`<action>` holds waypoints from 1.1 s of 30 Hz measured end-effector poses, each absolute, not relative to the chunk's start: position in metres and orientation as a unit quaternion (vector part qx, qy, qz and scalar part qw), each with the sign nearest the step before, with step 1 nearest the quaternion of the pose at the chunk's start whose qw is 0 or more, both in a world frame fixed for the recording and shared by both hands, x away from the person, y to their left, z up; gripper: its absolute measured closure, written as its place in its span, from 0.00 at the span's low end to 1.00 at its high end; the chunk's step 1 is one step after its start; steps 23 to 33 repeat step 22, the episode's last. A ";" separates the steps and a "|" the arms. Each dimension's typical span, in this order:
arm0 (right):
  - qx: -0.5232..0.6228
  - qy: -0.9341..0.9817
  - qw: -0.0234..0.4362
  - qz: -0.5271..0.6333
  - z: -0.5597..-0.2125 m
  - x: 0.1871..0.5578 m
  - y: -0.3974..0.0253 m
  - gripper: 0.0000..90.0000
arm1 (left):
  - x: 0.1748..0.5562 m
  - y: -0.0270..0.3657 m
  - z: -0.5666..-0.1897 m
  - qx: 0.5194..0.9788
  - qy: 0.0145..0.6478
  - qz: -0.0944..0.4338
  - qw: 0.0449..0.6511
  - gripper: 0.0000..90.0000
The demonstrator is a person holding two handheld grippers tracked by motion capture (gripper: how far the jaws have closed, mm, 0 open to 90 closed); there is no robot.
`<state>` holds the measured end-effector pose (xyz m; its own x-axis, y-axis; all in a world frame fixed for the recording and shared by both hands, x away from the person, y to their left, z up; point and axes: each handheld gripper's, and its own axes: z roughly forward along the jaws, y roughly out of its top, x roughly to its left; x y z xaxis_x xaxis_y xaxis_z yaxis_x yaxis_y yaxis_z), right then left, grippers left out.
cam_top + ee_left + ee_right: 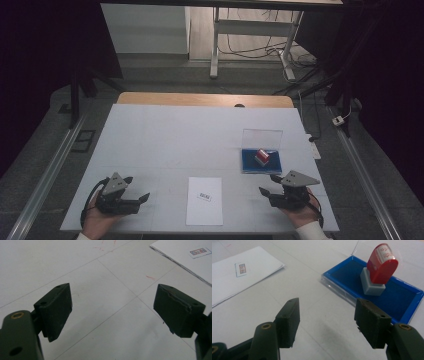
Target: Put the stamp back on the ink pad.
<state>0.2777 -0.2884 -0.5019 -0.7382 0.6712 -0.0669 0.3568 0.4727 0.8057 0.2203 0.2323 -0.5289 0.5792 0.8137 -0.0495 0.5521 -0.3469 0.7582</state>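
Here, a red stamp [382, 263] on a grey base stands upright on the blue ink pad [402, 300], whose clear lid is raised, on the right part of the white bench [165, 135]. The stamp's label carries red marks too blurred to read. A white paper sheet [204, 201] with a small, illegible printed label lies near the front edge. The left hand-held gripper [142, 198] and the right hand-held gripper [268, 184] rest spread and empty, the right just beside the pad.
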 end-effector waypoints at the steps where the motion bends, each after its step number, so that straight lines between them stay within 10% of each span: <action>1: 0.306 0.836 0.189 0.414 -0.503 0.277 -0.289 0.41 | 0.221 0.232 -0.529 0.803 0.425 0.171 0.382 0.17; 33: 0.298 0.839 0.194 0.411 -0.508 0.275 -0.291 0.42 | 0.221 0.230 -0.529 0.802 0.426 0.169 0.383 0.17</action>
